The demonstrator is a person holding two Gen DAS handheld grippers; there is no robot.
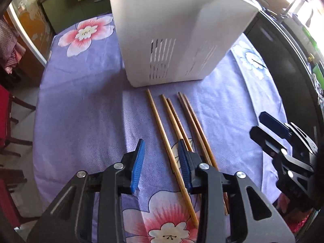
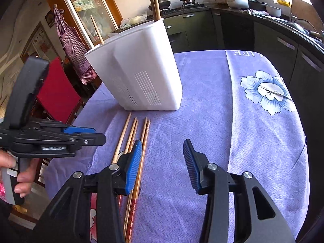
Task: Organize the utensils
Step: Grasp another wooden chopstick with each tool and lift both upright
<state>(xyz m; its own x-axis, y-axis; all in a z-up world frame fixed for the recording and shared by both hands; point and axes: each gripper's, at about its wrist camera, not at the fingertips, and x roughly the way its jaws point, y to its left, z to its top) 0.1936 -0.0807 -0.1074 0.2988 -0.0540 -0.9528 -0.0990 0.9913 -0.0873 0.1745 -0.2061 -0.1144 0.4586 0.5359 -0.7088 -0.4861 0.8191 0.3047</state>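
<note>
Utensils sit on the purple flower-print tablecloth (image 1: pixel 85 105): a tall white slotted plastic holder (image 1: pixel 178 40) stands mid-table with sticks inside, and five loose wooden chopsticks (image 1: pixel 172 141) lie just before it. One chopstick runs untouched between the left gripper's (image 1: pixel 162 158) parted jaws; the right gripper (image 2: pixel 162 162) gapes empty beside them.

Your tools (image 1: pixel 161 163) are black with ribbed blue pads (image 1: pixel 138 166), the chopsticks (image 1: pixel 172 154) tan wood, the holder (image 1: pixel 174 34) plain white with slotted vents, and the cloth (image 2: pixel 202 105) lilac with pink-and-white and pale blue flowers at the frame's lower edge and right.
</note>
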